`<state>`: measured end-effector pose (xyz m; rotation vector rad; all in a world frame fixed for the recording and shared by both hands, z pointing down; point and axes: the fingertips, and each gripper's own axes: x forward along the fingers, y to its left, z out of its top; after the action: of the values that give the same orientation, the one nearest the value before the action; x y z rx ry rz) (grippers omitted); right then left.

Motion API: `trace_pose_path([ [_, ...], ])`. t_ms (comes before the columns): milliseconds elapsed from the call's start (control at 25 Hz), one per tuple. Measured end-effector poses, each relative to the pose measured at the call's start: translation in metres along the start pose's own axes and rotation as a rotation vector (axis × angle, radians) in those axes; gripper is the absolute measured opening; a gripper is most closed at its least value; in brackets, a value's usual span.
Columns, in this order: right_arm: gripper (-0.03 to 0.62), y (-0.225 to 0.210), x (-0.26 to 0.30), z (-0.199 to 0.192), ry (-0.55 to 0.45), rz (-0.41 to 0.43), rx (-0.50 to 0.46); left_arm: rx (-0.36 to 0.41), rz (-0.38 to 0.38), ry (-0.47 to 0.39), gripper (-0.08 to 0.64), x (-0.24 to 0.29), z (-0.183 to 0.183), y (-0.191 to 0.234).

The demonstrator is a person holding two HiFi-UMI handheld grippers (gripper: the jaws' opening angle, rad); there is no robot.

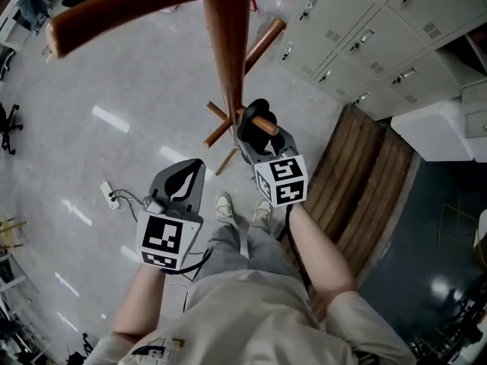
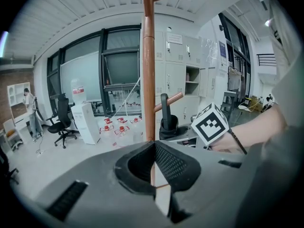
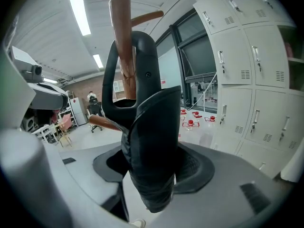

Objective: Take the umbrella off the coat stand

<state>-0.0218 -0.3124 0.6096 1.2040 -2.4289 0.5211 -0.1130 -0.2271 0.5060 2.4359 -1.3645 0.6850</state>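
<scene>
A person stands at a wooden coat stand [image 1: 228, 59], seen from above, with a two-jaw gripper in each hand. A black folded umbrella [image 3: 152, 146] hangs on the stand, its loop handle hooked over a short peg [image 3: 102, 122] that slants up from the pole.

The right gripper [image 1: 265, 144] reaches in just below that peg. In the right gripper view its jaws stand wide and the umbrella's rolled fabric fills the space between them, lying against both pads.

The left gripper [image 1: 184, 179] is held lower and to the left, apart from the stand. In the left gripper view its jaws are pressed together with nothing between them.

Each gripper carries a cube [image 1: 280, 179] printed with black-and-white square markers; these are patterns, not words.

Pale grey lockers [image 1: 358, 29] line the wall on the right. A sheet of paper [image 2: 174, 38] is stuck on one door, its print too small to read.
</scene>
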Motion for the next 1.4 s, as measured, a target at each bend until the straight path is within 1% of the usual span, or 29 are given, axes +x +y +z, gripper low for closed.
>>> trace_pose_path([
  [200, 0.253, -0.002, -0.02, 0.014, -0.022, -0.018, -0.004, 0.011, -0.014, -0.01, 0.008, -0.005, 0.005, -0.006],
  [400, 0.253, -0.009, -0.049, 0.033, -0.047, -0.047, -0.037, 0.035, -0.033, -0.03, 0.008, -0.005, 0.018, -0.015],
  [680, 0.253, -0.026, -0.086, 0.054, -0.067, -0.102, -0.084, 0.086, -0.048, -0.076, 0.008, -0.004, 0.048, -0.022],
  [840, 0.253, -0.037, -0.111, 0.066, -0.076, -0.124, -0.072, 0.111, -0.05, -0.114, 0.008, -0.011, 0.073, -0.026],
  [1040, 0.253, -0.046, -0.15, 0.103, -0.141, -0.155, -0.076, 0.149, -0.055, -0.184, 0.008, -0.018, 0.11, -0.031],
  [1200, 0.252, -0.045, -0.185, 0.142, -0.217, -0.186, -0.116, 0.204, -0.04, -0.229, 0.008, -0.022, 0.139, -0.03],
  [1280, 0.252, -0.041, -0.201, 0.163, -0.261, -0.185, -0.129, 0.229, -0.031, -0.259, 0.008, -0.028, 0.156, -0.028],
  [1400, 0.252, -0.032, -0.224, 0.194, -0.33, -0.16, -0.119, 0.25, -0.018, -0.306, 0.008, -0.04, 0.181, -0.026],
])
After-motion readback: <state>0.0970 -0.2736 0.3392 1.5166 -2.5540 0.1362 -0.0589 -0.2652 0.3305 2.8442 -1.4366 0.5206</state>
